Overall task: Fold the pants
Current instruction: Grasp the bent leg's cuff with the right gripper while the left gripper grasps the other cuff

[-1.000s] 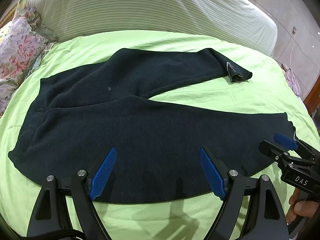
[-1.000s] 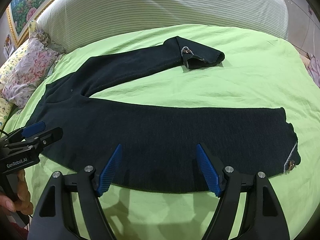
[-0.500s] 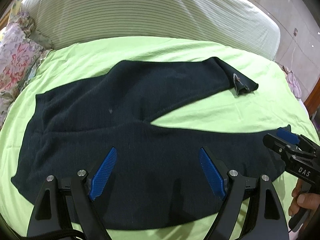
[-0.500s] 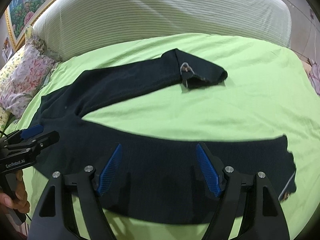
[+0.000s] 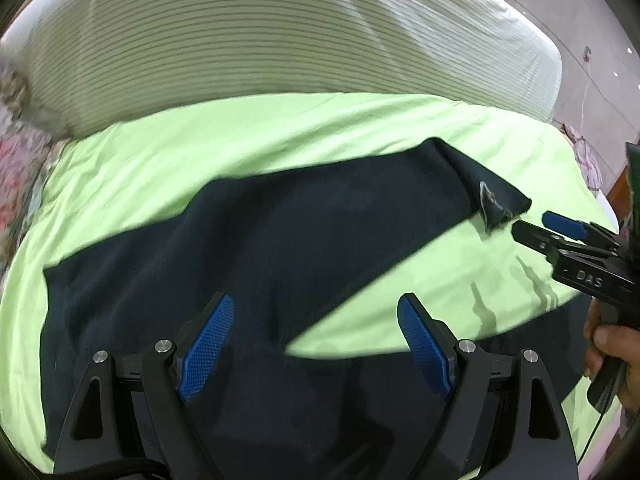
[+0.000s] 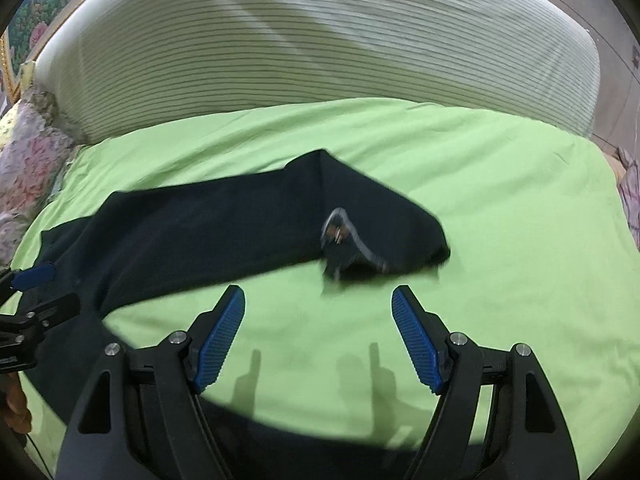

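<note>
Dark navy pants (image 5: 280, 248) lie spread flat on a lime-green bed sheet (image 5: 192, 140). The far leg runs right and ends in a folded-over cuff (image 5: 496, 204); that cuff shows in the right wrist view (image 6: 360, 232). My left gripper (image 5: 312, 340) is open and empty, above the crotch area where the two legs part. My right gripper (image 6: 318, 340) is open and empty, above bare sheet (image 6: 520, 200) just short of the far cuff. The near leg passes under it at the frame's bottom. Each gripper shows in the other's view: the right one (image 5: 544, 228) and the left one (image 6: 36, 292).
A white striped headboard cushion (image 6: 320, 40) rises behind the bed. Floral pillows (image 6: 28, 160) lie at the left. More fabric shows past the bed's right edge (image 5: 584, 160).
Both grippers have moved forward over the pants toward the far leg. The near leg has slid toward the bottom of both views. The right gripper now sits close to the far cuff. Jaws stay open.
</note>
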The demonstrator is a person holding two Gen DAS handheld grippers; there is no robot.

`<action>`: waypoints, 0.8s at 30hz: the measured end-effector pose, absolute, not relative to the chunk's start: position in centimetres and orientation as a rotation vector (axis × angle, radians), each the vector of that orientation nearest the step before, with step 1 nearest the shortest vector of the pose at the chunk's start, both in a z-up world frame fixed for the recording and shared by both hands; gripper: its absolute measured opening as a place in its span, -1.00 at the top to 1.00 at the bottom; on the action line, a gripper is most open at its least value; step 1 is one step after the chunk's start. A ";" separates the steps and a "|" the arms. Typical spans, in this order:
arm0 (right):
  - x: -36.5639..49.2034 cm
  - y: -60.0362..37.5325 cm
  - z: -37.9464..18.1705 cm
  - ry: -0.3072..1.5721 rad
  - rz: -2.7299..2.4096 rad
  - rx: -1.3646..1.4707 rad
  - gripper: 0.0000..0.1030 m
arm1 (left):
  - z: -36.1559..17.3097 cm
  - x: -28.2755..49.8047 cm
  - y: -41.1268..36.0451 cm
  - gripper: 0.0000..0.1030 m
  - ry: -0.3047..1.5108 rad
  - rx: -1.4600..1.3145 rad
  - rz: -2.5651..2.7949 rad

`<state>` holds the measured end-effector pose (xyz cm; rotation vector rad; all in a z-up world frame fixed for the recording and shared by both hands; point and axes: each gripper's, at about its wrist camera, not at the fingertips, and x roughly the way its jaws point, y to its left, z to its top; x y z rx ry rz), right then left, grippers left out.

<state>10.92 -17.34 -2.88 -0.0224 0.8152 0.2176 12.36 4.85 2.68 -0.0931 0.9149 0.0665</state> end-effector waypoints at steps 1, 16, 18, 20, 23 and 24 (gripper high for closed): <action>11.8 -17.4 -3.0 0.820 0.218 -0.028 -0.48 | 2.9 13.2 4.8 -0.64 0.912 -0.084 0.059; 17.8 -20.1 -5.3 0.911 0.204 -0.144 0.82 | 3.0 23.1 2.6 -0.64 0.924 0.048 -0.032; 17.5 -21.7 -4.5 0.893 0.188 -0.143 0.84 | 2.9 24.2 2.0 -0.64 0.925 0.064 -0.068; 17.1 -23.2 -3.8 0.882 0.178 -0.141 0.84 | 2.8 25.6 1.0 -0.64 0.925 0.086 -0.108; 16.8 -26.2 -3.0 0.876 0.152 -0.136 0.84 | 2.5 27.2 -0.6 -0.64 0.933 0.133 -0.168; 16.7 -27.0 -2.7 0.877 0.148 -0.130 0.84 | 2.4 27.5 -0.9 -0.64 0.935 0.143 -0.191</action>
